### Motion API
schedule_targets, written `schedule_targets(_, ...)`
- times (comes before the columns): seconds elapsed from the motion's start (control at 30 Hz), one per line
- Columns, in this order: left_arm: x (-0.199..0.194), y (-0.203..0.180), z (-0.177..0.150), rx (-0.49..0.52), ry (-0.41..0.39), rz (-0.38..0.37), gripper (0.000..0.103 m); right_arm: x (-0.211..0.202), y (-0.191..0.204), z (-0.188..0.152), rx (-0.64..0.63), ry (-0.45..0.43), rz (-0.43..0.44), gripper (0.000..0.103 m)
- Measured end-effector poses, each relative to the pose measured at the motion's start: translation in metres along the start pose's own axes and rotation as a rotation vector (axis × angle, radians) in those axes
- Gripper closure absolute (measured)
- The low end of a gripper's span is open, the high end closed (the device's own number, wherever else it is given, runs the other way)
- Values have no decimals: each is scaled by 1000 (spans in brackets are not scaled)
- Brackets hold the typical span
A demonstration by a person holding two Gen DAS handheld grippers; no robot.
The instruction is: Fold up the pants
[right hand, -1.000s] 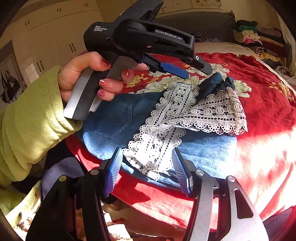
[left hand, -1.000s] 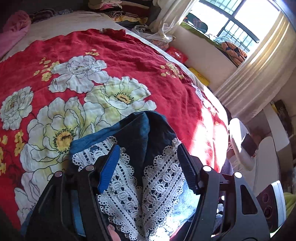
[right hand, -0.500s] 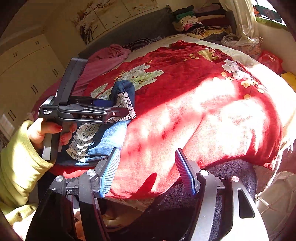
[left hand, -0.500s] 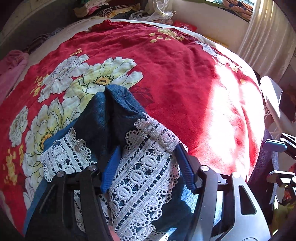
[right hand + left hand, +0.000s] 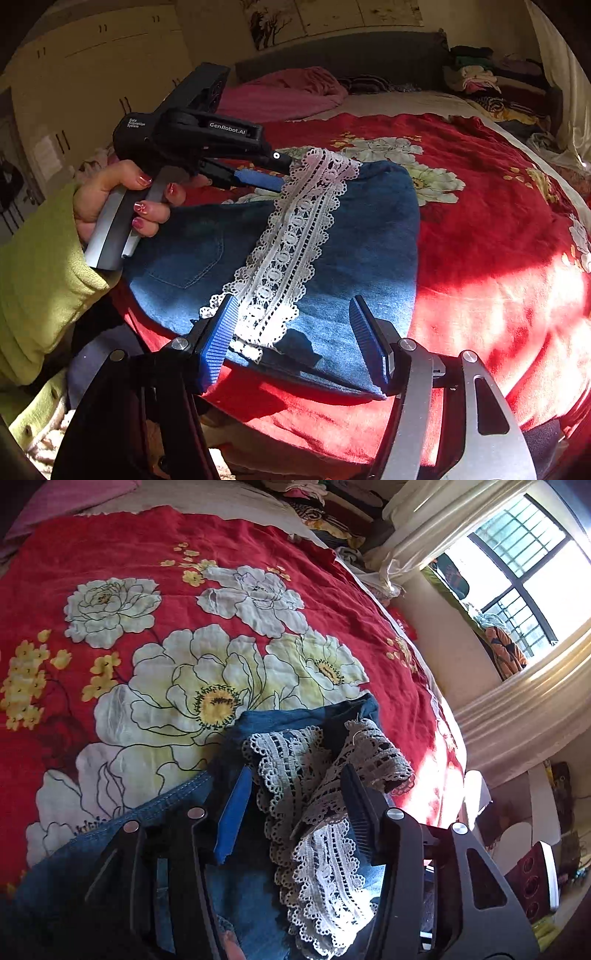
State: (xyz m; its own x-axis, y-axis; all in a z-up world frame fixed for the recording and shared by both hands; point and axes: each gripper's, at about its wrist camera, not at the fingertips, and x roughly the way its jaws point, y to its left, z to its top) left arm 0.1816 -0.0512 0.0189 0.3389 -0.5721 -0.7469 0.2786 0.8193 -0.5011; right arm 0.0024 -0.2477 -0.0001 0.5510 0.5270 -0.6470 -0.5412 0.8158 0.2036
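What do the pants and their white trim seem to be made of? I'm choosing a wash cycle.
The pants look like blue denim: matte weave, stitched back pocket. The white trim looks like openwork crochet-style lace with scalloped edges, probably cotton, though the fibre cannot be told.

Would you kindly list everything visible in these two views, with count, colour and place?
pants: one, blue denim, folded at the near edge of the bed
lace trim: white, running along the pants, far end between the left gripper's fingers
bedspread: one, red with white and yellow flowers, covering the bed
pink bedding: one heap, at the head of the bed
clothes pile: several mixed colours, far corner near the curtain
wardrobe: cream, left of the bed
window: one, dark bars, cream curtains beside it
left gripper: black with blue pads, open around the lace end
right gripper: black and silver, open, over the near lace end
left hand: red nails, green sleeve
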Motion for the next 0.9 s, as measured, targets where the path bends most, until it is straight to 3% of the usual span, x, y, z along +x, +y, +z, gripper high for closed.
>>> schedule_targets(0.17, -7, -2, 12, 6, 10, -32, 42, 25, 35, -1, -141, 43, -4, 41)
schedule_targets(0.27, 1, -1, 20, -14, 24, -33, 41, 36, 44, -3, -207, 54, -33, 41)
schedule_targets(0.37, 6, 6, 22, -73, 24, -83, 41, 50, 45, -6, -250, 79, -70, 41)
schedule_targets(0.4, 5, 11, 22, -107, 16, -103, 41, 54, 43, -8, -249, 97, -78, 44)
schedule_targets(0.43, 2, 14, 21, -134, 2, -128, 41, 55, 40, -9, -235, 103, -66, 56)
schedule_targets(0.47, 0, 17, 20, -147, -6, -141, 41, 53, 38, -9, -219, 101, -44, 60)
schedule_targets(0.53, 1, 20, 17, -155, 6, -126, 41, 48, 37, -9, -213, 101, -7, 78)
schedule_targets(0.57, 4, 21, 15, -154, 21, -126, 40, 45, 37, -10, -212, 95, -3, 80)
schedule_targets(0.7, 23, 24, 10, -153, 86, -117, 38, 33, 35, -12, -168, 63, 20, 78)
schedule_targets(0.77, 30, 25, 9, -163, 91, -118, 38, 31, 33, -13, -151, 60, 18, 68)
schedule_targets(0.8, 32, 24, 9, -162, 89, -127, 38, 30, 32, -13, -152, 57, 5, 55)
schedule_targets(0.83, 34, 21, 9, -155, 90, -130, 42, 28, 31, -13, -155, 54, -1, 50)
schedule_targets(0.87, 35, 18, 9, -149, 92, -124, 54, 28, 32, -13, -158, 52, -5, 50)
schedule_targets(0.9, 37, 16, 10, -142, 98, -107, 56, 29, 32, -11, -160, 49, -9, 50)
